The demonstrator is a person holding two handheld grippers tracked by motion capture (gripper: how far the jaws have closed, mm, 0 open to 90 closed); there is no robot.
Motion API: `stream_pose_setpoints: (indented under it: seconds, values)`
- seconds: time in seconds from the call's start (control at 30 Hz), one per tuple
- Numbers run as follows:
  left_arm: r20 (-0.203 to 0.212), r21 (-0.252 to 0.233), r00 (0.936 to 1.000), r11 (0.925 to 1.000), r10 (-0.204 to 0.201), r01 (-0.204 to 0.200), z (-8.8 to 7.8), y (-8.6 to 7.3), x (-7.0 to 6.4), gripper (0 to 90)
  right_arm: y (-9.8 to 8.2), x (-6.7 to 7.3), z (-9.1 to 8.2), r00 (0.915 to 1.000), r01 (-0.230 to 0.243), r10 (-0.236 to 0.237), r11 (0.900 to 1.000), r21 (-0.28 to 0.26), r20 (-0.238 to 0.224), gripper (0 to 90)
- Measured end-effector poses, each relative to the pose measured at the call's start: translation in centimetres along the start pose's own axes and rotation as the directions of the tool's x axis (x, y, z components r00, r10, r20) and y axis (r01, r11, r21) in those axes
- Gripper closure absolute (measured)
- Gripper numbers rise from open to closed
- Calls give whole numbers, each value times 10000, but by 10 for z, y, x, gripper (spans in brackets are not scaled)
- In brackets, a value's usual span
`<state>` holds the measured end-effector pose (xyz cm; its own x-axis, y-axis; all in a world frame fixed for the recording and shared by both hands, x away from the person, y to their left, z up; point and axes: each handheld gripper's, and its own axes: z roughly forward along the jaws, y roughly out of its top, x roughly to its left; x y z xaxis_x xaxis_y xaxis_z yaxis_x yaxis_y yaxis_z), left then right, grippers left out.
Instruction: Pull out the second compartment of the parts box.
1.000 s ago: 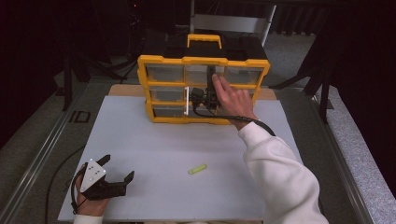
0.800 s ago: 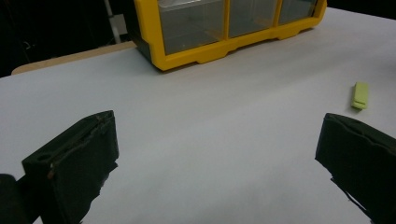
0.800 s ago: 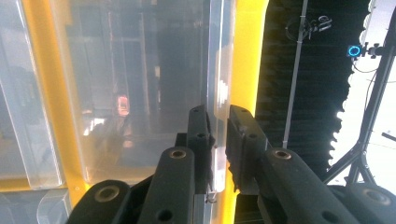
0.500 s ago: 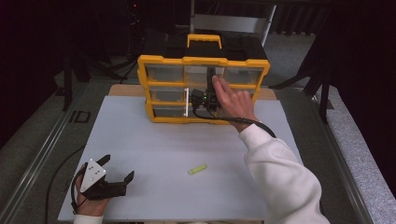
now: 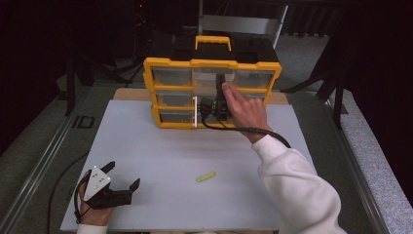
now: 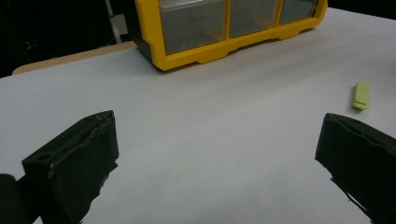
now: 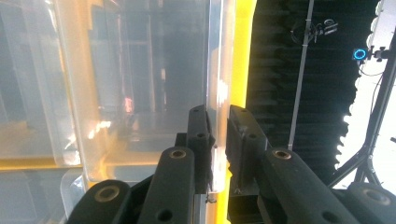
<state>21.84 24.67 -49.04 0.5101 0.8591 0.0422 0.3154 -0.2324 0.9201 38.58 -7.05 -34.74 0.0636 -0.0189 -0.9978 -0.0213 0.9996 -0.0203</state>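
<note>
At the desk's near left corner we find the left tongs [image 5: 122, 176] resting in the person's hand on the pale grey desk [image 5: 160, 156], jaws spread wide with nothing between them; the left gripper view confirms bare desk surface between the two black jaws.

Right of these, well apart from either hand, a small lime-green flat plastic piece [image 5: 205, 176] lies loose on the desk, untouched.

At the far middle of the desk stands the yellow-framed plastic organiser cabinet with a black top, a yellow carry handle and clear drawers [image 5: 168, 66]. The right tongs [image 5: 220, 97] are at its front face, in the middle column. In the right gripper view the jaws are clenched on the thin front lip of a clear plastic drawer [image 7: 140, 93], one jaw on each side of that lip.

We judge the drawer to be light, stiff and smooth, and its lip narrow and slippery. A hold on the middle of the lip, with a straight pull along the drawer's run, should serve best; an off-centre or twisting pull may make it bind in the frame or slip from the pads. The cabinet looks light enough to slide on the desk if the drawer sticks.
</note>
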Motion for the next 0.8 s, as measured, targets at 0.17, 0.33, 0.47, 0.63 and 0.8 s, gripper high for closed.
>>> stream_pose_setpoints:
  seconds: [0.17,0.33,0.47,0.63,0.8]
  values:
    - [-7,-3,10000,10000,2,-2,0,0,0,1,0,-1,-6,9999,112,-112,9999,-11,-88,794]
    - [-6,5,10000,10000,41,-41,0,0,0,1,0,-2,-13,9999,110,-111,9999,-108,-77,794]
    - [-13,-11,10000,10000,17,-17,0,0,0,1,-1,-3,-19,9998,138,-139,9998,-133,-118,794]
    - [-9,-16,10000,10000,-6,6,0,0,0,1,-2,-4,-26,9997,142,-146,9997,-179,-178,793]
    - [-17,-9,10000,10000,17,-17,0,0,0,1,-4,-4,-32,9997,181,-185,9993,-314,-154,793]
